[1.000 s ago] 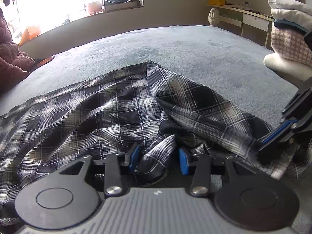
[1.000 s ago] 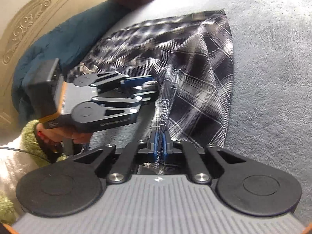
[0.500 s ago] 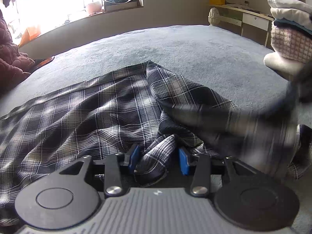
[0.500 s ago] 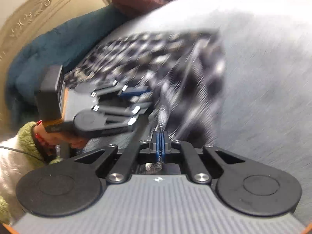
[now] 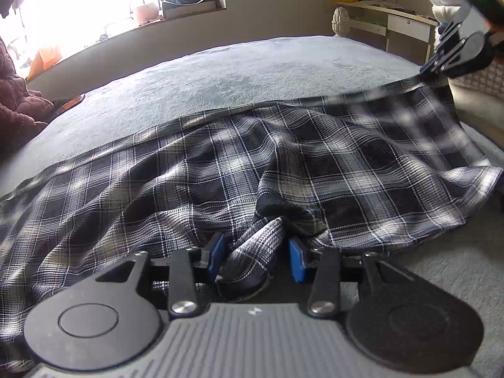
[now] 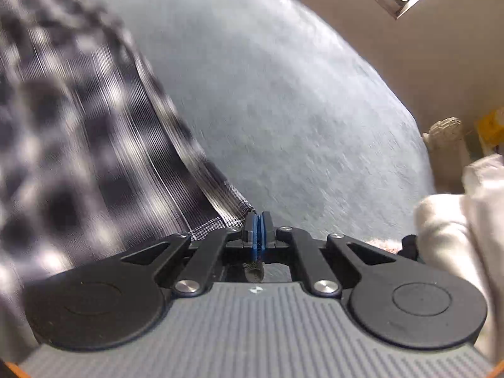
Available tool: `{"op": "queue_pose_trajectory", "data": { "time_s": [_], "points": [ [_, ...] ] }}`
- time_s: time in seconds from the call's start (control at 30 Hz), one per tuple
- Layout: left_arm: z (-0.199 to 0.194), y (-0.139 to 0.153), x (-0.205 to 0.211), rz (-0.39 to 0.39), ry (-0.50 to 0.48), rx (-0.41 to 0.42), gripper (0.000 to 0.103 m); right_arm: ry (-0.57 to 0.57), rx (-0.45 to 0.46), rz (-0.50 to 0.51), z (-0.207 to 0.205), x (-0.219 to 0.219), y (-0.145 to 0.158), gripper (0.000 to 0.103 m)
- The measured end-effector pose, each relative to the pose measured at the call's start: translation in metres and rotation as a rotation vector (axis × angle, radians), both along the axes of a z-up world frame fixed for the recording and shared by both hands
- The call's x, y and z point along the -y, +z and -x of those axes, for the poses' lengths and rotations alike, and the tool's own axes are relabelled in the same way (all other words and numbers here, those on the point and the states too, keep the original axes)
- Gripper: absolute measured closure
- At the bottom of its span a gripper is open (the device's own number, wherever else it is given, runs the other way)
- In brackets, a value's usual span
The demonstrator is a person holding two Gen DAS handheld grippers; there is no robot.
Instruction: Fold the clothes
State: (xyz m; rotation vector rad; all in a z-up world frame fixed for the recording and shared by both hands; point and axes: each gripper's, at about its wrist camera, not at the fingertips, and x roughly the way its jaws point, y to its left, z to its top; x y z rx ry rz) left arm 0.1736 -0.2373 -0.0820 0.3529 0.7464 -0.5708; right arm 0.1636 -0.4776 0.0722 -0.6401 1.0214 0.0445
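Note:
A dark plaid garment [image 5: 220,170] lies spread on the grey bed [image 5: 252,69]. My left gripper [image 5: 256,255] is open, its blue pads on either side of a bunched fold of the cloth near the front edge. My right gripper [image 6: 259,231] is shut on a corner of the plaid garment [image 6: 78,119] and holds it lifted and stretched; it shows in the left wrist view [image 5: 453,56] at the upper right, raised above the bed. The cloth there is blurred by motion.
A maroon quilted item [image 5: 15,107] lies at the bed's left edge. A window sill with boxes [image 5: 189,0] runs along the back wall. A white desk [image 5: 393,25] and a bedpost knob [image 5: 341,22] stand at the back right. A pale sleeve [image 6: 456,220] is beside the right gripper.
My right gripper has swung up and to the far right with the garment's corner, unfolding the flap and stretching it out. The left gripper has stayed in place, still open around the fold.

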Motion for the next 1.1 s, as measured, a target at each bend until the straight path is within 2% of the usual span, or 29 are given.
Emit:
{"op": "queue_pose_trajectory", "data": {
  "time_s": [0.1,0.23,0.4,0.47,0.67,0.8,0.93,0.97,1.03,1.1],
  "points": [
    [0.000,0.001,0.000,-0.007,-0.006,0.002,0.059,0.011,-0.010,0.133,-0.008,-0.001,-0.016,0.102],
    [0.000,0.001,0.000,-0.009,-0.011,0.000,0.059,0.035,0.004,0.248,-0.020,-0.002,-0.029,0.102],
    [0.001,0.001,-0.001,-0.008,-0.016,0.000,0.059,0.050,0.027,0.348,-0.042,0.002,-0.044,0.102],
    [0.001,0.001,-0.001,-0.006,-0.013,-0.002,0.059,0.036,0.015,0.348,-0.053,0.006,-0.050,0.102],
    [0.001,0.000,-0.001,-0.005,-0.013,-0.004,0.059,-0.008,0.010,0.431,-0.076,0.023,-0.078,0.101],
    [0.000,0.000,-0.002,-0.001,-0.015,-0.004,0.059,-0.017,0.117,0.265,-0.050,0.009,-0.038,0.099],
    [0.000,0.000,-0.003,0.003,-0.018,-0.003,0.059,-0.027,0.220,0.092,-0.022,-0.006,0.003,0.091],
    [0.000,0.000,-0.003,0.004,-0.018,-0.003,0.059,-0.037,0.231,0.021,-0.007,-0.009,0.016,0.089],
    [-0.001,-0.001,-0.004,0.006,-0.020,-0.002,0.058,-0.121,0.234,-0.111,0.019,-0.004,0.021,0.081],
    [-0.001,-0.001,-0.004,0.008,-0.021,-0.002,0.058,-0.230,0.229,-0.237,0.046,0.005,0.015,0.079]
  ]
}}
